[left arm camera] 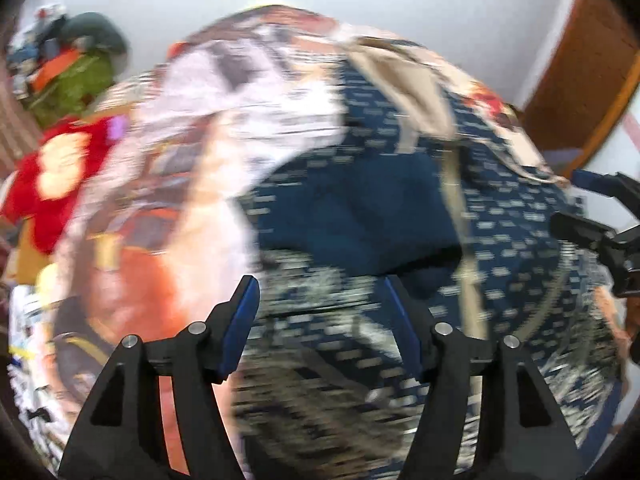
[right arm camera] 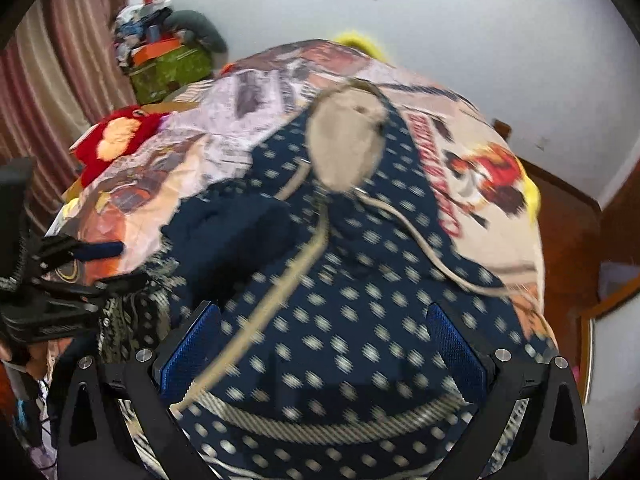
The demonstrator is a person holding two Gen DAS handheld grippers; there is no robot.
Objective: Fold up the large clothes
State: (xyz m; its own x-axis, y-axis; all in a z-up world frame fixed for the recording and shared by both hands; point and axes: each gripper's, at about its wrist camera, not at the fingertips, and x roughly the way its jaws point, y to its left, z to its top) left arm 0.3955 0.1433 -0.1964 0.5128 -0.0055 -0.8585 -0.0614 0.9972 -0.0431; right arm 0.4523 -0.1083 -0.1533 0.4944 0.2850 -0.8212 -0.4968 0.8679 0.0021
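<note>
Here, taking things from left to right against the navy-blue garment with pale woven dots and beige trim, which lies spread across the printed cartoon bedsheet in cream, orange and lilac: far to its left hangs a striped pink-and-beige curtain. Just inside that, beyond the garment's far left corner, a green box piled with clutter stands against the white wall. Nearer, still left of the garment, a red and yellow plush toy rests on the sheet.

My left gripper hovers over the garment's left edge, where the dotted cloth meets a busier cream-patterned border; its blue-padded fingers are spread wide and grip nothing. This view is heavily motion-blurred, so I cannot tell whether the tips touch the cloth.

At the garment's middle, a beige oval patch sits at its far end, with a beige cord running from it toward me. A darker plain navy fold lies left of that cord.

My right gripper is over the garment's near end, fingers parted to either side of the dotted cloth, holding nothing. Right of the garment, past the sheet's edge, is brown wooden furniture.
</note>
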